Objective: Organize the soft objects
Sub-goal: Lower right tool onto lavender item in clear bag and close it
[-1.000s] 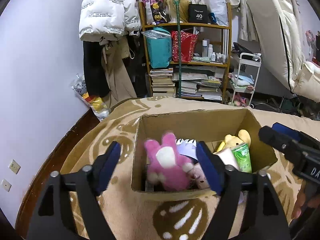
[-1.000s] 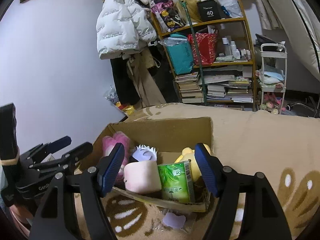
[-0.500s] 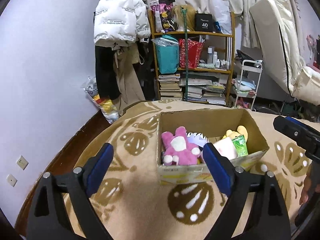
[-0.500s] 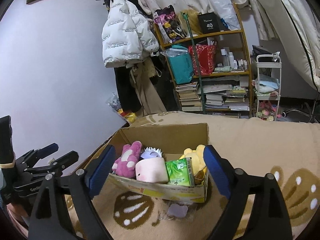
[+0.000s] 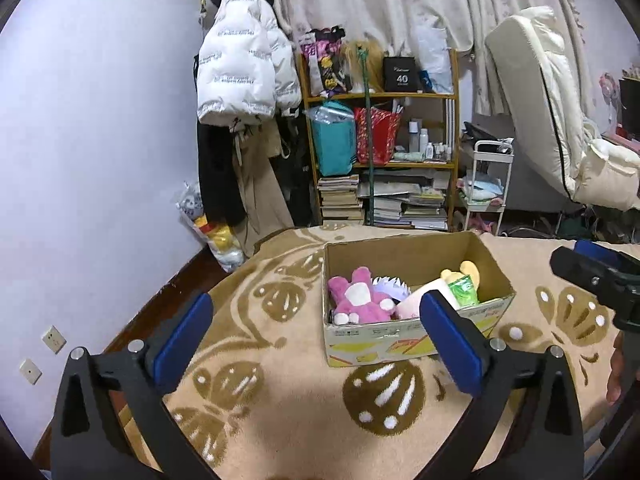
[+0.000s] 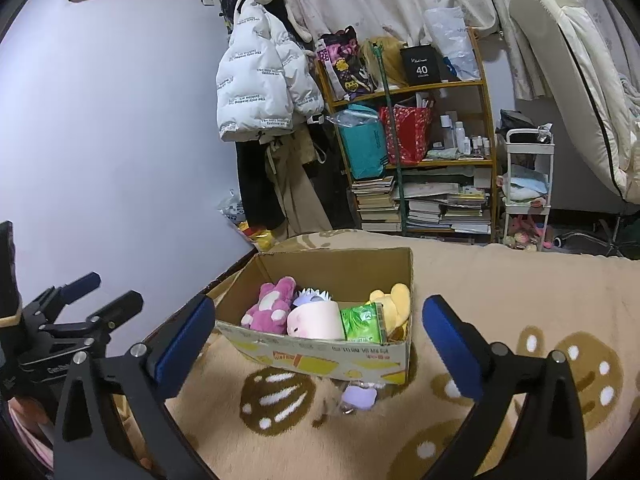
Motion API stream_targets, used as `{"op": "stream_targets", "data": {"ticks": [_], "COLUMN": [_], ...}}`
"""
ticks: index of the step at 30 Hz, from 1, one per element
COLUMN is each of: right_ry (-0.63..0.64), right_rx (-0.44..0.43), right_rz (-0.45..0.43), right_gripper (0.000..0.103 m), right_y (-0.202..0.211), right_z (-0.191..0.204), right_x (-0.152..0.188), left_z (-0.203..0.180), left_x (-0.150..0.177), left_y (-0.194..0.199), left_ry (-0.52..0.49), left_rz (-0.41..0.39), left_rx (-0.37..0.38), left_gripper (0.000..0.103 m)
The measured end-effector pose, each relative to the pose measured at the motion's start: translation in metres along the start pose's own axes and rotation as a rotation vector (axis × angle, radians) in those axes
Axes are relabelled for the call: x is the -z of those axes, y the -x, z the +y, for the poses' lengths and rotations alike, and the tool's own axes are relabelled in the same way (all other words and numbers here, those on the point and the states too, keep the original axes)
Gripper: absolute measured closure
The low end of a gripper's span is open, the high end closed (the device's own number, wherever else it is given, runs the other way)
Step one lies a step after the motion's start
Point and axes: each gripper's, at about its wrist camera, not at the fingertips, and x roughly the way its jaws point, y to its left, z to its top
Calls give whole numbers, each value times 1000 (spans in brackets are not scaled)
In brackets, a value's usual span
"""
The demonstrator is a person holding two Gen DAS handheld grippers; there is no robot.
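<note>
Each camera looks forward and slightly downward between its own gripper's blue pads, near the patterned blanket [image 5: 280, 360]. Both face the cardboard box [image 5: 400, 340] and the bookshelf [image 6: 440, 160] behind it. The left view sits left of the box, the right view nearer its right corner.

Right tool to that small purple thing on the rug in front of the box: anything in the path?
Nothing visible. The right tool is open and empty, and the small purple item lies on bare rug just below its line, against the cardboard box front. The left tool sits well off to the side.
</note>
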Motion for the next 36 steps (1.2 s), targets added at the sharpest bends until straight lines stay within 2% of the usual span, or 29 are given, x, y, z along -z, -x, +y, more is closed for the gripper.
{"op": "stream_targets", "data": {"ticks": [13,17,25,36], "right_ry": [16,26,-6,-45], "right_rx": [31,62,100,131], "right_rz": [61,95,208,347], "right_gripper": [0,0,0,0], "right_y": [-10,-23,-62,-113], "right_z": [-1,-3,-15,-29], "right_x": [19,27,52,84], "left_z": [-5,-9,-10,-6], "left_x": [27,32,34,39], "left_y": [-9,-11,-13,-28], "left_ry": [-9,-16,-24,-13], "left_rz": [60,41,23,59], "left_rx": [25,40,27,32], "left_gripper": [1,1,1,1]}}
